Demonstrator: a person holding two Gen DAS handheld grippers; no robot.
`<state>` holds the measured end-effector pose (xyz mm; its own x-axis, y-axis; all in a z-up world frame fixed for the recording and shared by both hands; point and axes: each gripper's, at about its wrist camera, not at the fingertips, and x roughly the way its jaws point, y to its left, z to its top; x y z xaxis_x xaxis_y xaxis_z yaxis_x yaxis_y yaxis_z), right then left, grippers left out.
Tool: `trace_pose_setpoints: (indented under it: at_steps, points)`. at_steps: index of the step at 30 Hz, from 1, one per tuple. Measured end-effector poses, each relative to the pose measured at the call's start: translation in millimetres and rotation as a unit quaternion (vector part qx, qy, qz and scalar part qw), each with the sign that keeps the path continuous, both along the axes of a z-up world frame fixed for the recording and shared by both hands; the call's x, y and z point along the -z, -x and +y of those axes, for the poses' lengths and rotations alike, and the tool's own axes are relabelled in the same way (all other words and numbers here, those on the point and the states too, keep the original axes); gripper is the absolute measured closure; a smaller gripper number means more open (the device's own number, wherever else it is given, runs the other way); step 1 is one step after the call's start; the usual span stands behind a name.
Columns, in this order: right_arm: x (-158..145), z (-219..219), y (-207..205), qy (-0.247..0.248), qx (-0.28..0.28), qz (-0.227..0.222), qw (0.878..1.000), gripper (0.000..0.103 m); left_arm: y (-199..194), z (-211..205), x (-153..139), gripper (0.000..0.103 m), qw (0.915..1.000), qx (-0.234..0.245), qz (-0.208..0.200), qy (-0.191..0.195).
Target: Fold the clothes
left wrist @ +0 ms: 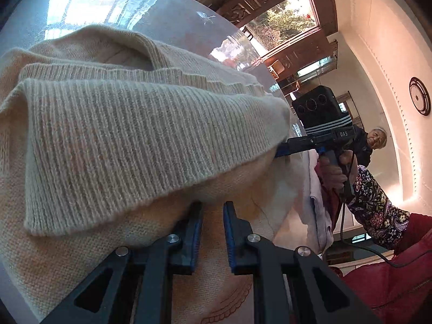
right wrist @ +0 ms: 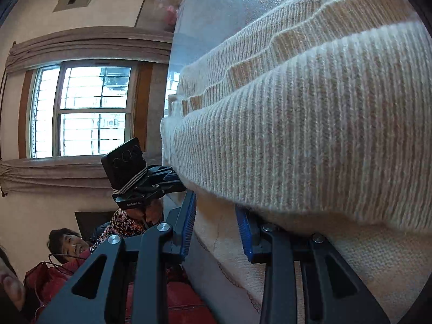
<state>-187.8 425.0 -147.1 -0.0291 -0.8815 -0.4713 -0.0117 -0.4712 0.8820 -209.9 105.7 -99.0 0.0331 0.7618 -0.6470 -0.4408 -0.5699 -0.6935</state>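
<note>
Both tongs stand parted with nothing pinched. Left tongs (left wrist: 212,236), black with blue ribbed pads, show a narrow gap between the jaws, bare of cloth; their tips sit just under the hanging ribbed hem of the cream knitted sweater (left wrist: 129,135). Right tongs (right wrist: 216,232) are spread wider, the left pad clear of the fabric and the right pad tucked beneath the sweater's folded edge, not pressing it. That sweater (right wrist: 310,135) lies folded over itself in layers on the glossy glass-topped bench (left wrist: 175,35), its ribbed band uppermost and nearest both cameras, with smoother cream knit below it. Each wrist view catches the opposite tool at the far end of the fold: a black camera block (left wrist: 316,108) above a hand in a flowered sleeve (left wrist: 375,202). A red quilted garment (left wrist: 391,278) lies beyond the bench edge.
</note>
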Motion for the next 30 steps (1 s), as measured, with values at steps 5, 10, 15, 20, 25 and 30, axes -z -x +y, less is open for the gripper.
trace_pose_setpoints:
  at_steps: [5,10,15,20,25,30]
  points:
    - [-19,18,34,-0.001,0.01,0.028,1.0,0.069,42,-3,-25,0.088,0.9996,-0.018,0.01,-0.017]
    - [-7,57,77,-0.05,0.127,0.023,0.99,0.069,96,-6,-24,0.088,0.9893,-0.123,0.06,0.05]
    - [-30,84,60,-0.083,0.229,0.089,0.966,0.069,103,-28,-40,0.088,0.9529,-0.254,0.135,0.094]
    - [-67,48,10,-0.21,0.165,0.195,0.944,0.069,42,17,-55,0.087,0.9489,-0.145,0.252,0.122]
    - [-74,-17,-33,-0.312,0.083,0.259,0.91,0.069,-8,67,-50,0.087,0.9469,-0.066,0.289,0.126]
    - [-67,-24,-27,-0.333,0.068,0.256,0.905,0.069,-4,80,-30,0.087,0.9426,-0.055,0.282,0.171]
